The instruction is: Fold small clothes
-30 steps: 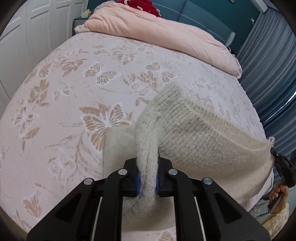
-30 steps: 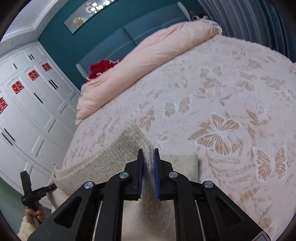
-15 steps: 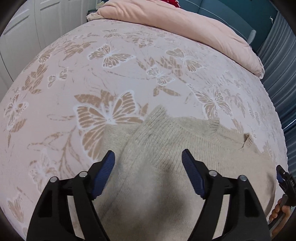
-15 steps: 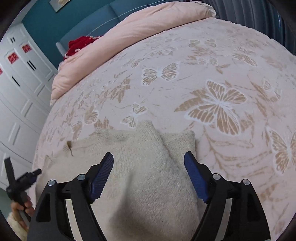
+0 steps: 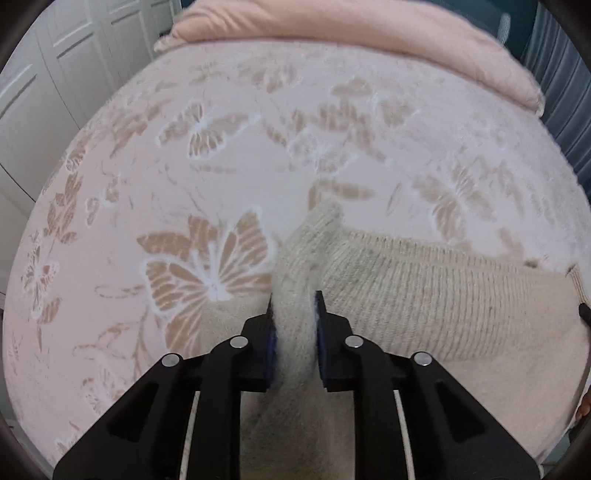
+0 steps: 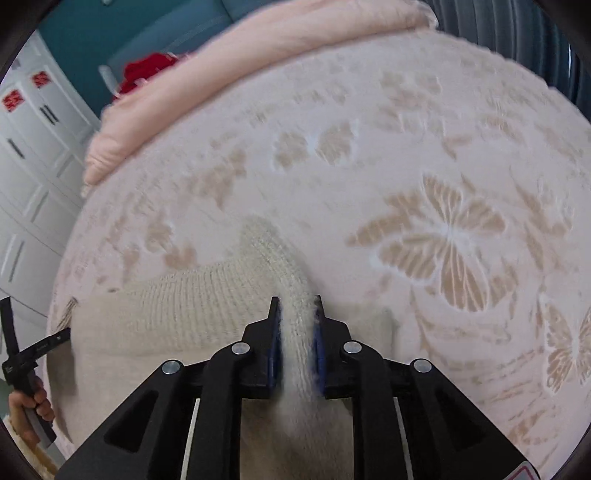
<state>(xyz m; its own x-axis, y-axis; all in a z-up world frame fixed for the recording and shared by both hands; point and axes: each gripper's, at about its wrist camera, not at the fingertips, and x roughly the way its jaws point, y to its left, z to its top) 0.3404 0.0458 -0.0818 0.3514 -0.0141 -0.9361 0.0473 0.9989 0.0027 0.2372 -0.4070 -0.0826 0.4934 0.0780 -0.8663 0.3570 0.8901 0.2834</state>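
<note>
A cream knitted sweater (image 5: 424, 295) lies on the butterfly-patterned bedspread (image 5: 221, 147) near the bed's front edge. My left gripper (image 5: 293, 314) is shut on a bunched fold at the sweater's left end. In the right wrist view the same sweater (image 6: 177, 314) stretches to the left, and my right gripper (image 6: 295, 317) is shut on a ridge of knit at its right end. The cloth between each pair of blue pads rises into a hump. The sweater's part below both grippers is hidden by the black fingers.
A rolled pink duvet (image 5: 369, 33) lies across the head of the bed, with a red item (image 6: 147, 70) beside it. White wardrobe doors (image 6: 29, 147) stand at the left and grey curtains (image 5: 569, 92) at the right. The bedspread (image 6: 443, 147) extends beyond the sweater.
Half a second ago both grippers were open above the flat sweater. Now both have shut on folds of knit at its two ends, and the cloth is bunched up.
</note>
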